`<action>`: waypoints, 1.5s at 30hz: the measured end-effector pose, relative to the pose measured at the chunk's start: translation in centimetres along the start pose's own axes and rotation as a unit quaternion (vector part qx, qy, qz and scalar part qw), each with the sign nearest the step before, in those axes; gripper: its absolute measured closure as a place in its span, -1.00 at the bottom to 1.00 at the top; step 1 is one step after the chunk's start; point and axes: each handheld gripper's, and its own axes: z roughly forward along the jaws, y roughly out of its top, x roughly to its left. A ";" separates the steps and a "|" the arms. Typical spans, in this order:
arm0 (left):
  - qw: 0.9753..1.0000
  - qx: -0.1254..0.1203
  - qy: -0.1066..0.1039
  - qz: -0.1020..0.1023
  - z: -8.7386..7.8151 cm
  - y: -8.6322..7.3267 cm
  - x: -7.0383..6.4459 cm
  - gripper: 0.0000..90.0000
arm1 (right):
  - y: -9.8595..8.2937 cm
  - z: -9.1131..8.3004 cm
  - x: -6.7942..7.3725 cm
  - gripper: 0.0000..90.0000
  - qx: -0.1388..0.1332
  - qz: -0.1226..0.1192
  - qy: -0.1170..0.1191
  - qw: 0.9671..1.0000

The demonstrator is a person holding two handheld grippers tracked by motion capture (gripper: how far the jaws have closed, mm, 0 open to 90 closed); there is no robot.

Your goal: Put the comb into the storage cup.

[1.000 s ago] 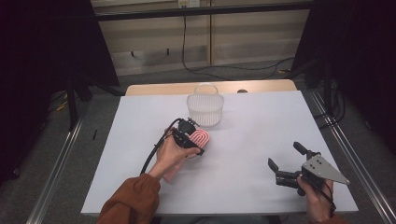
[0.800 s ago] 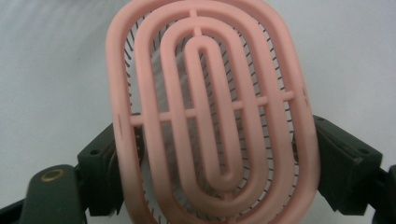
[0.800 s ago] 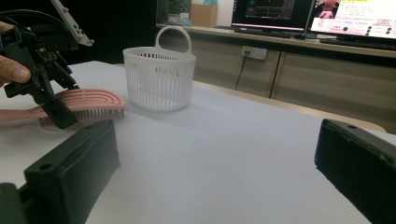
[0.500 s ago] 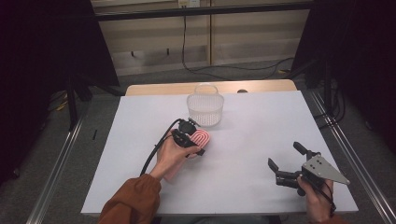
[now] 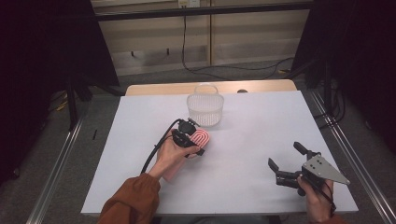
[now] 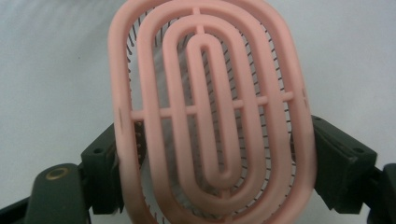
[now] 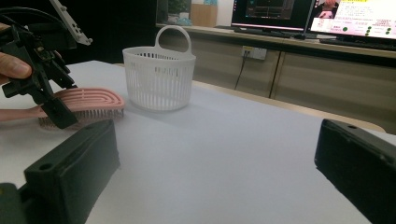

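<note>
A pink oval hairbrush (image 5: 204, 137) with wire bristles lies bristles-down near the middle of the white table (image 5: 261, 126). My left gripper (image 5: 193, 140) is shut on the brush, one black jaw pressed against each long side of the brush (image 6: 210, 116). In the right gripper view the brush (image 7: 88, 99) sits low over the table with the left gripper (image 7: 51, 100) on it. My right gripper (image 5: 285, 155) stands open near the front right of the table, nothing between its jaws (image 7: 217, 158).
A white slatted basket (image 5: 205, 108) with a handle stands just behind the brush, at the table's far middle; it looks empty (image 7: 159, 79). A wooden bench edge (image 5: 159, 88) runs behind the table. Monitors (image 7: 355, 21) glow far behind.
Almost nothing. The left hand with the brush has shifted very slightly; the right gripper has stayed where it was.
</note>
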 end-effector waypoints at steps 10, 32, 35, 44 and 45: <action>1.000 -0.006 0.004 -0.011 -0.1 -0.2 0.0 -0.56 | 0.0 0.0 0.0 -1.00 0.002 -0.002 0.000 1.000; 0.999 -0.034 0.017 -0.028 -1.6 -0.4 0.7 -0.55 | 0.0 0.0 0.0 -1.00 0.002 0.000 -0.003 1.000; 0.998 -0.040 0.017 -0.033 -2.0 -0.5 0.9 -0.55 | 0.0 0.1 0.0 -1.00 0.002 -0.002 -0.001 1.000; 0.998 -0.052 0.023 -0.023 -2.9 -0.5 0.9 -0.55 | 0.0 0.1 0.0 -1.00 0.002 -0.001 -0.002 1.000; 0.998 -0.059 0.022 -0.031 -2.9 -0.5 0.8 -0.55 | 0.0 0.1 0.0 -1.00 0.002 -0.001 -0.003 1.000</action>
